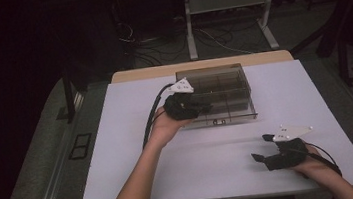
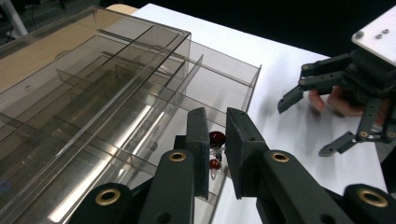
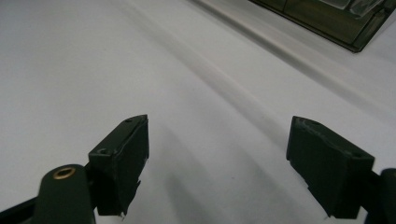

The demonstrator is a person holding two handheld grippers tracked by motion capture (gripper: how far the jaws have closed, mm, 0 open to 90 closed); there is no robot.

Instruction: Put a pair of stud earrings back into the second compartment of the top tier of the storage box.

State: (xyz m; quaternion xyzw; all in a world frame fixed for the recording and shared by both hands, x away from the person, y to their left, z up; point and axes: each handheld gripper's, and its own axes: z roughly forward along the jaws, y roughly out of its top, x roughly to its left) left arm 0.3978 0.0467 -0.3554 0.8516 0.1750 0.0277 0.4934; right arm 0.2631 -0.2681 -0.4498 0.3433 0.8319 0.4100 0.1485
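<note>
target: small red beads [image 2: 215,138] on a thin bit of wire or pin, lying in the clear organiser box [image 2: 116,93], in the open compartment at its near corner
bearing: beads sit straight ahead of the left gripper [image 2: 217,122], seen through the slot between its jaws, just beyond the tips
axis: the bead cluster runs roughly in line with the jaws, away from the camera; hard to tell finer than that
left gripper state: jaws nearly together, narrow gap, nothing pinched that I can make out; beads look beyond the pads, not between them
right gripper state: right gripper [image 3: 217,163] jaws wide apart, empty, over bare white table [image 3: 93,60]
nearer hand: left; in the high view the left gripper [image 1: 185,106] is at the box [image 1: 224,91] front-left edge, the right gripper [image 1: 271,156] well apart near the table's front right
containers: box has many divided cells, transparent smoky walls, lid raised; apart from the beads, the cells I can see look empty
judgement: next move probably hinges on lining the narrow slot over the beads and going down past the cell wall
</note>
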